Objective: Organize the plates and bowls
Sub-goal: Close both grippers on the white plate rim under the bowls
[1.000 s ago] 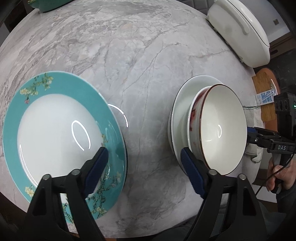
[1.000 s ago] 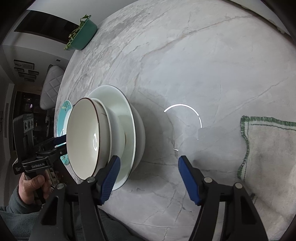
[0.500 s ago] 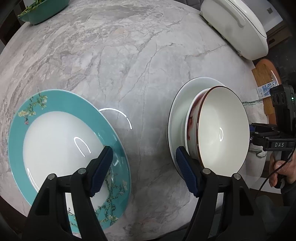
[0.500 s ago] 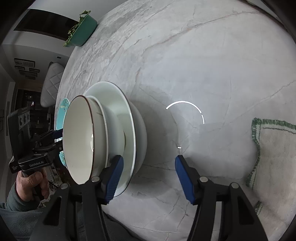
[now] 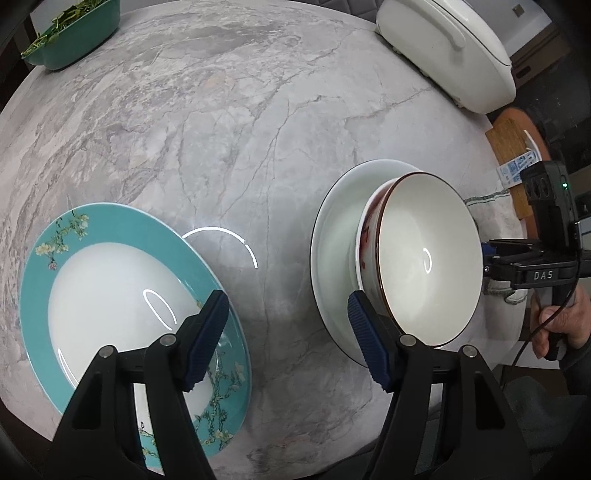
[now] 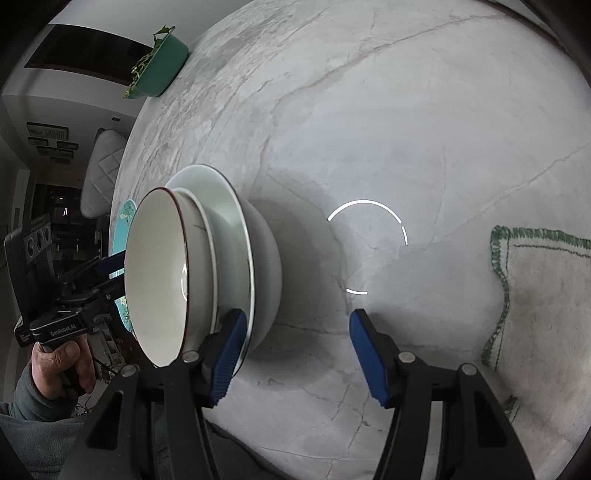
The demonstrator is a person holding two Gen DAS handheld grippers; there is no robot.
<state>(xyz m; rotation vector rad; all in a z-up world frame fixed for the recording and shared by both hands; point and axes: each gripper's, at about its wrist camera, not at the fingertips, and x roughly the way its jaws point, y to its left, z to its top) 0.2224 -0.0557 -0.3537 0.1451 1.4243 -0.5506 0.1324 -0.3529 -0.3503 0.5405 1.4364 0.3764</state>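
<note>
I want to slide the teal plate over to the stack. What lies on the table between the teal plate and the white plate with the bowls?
Nothing: between the teal plate and the white plate there is only bare marble table, seen in the left wrist view.

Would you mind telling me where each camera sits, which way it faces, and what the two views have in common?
Left wrist: behind the left tongs, looking steeply down at the table; teal plate lower left, bowl stack right; the right hand and right tongs show at the right edge.
Right wrist: behind the right tongs, angled down; bowl stack left, cloth right; the left hand shows at the left edge.
Shared: bowl stack, teal plate, green planter, table.
</note>
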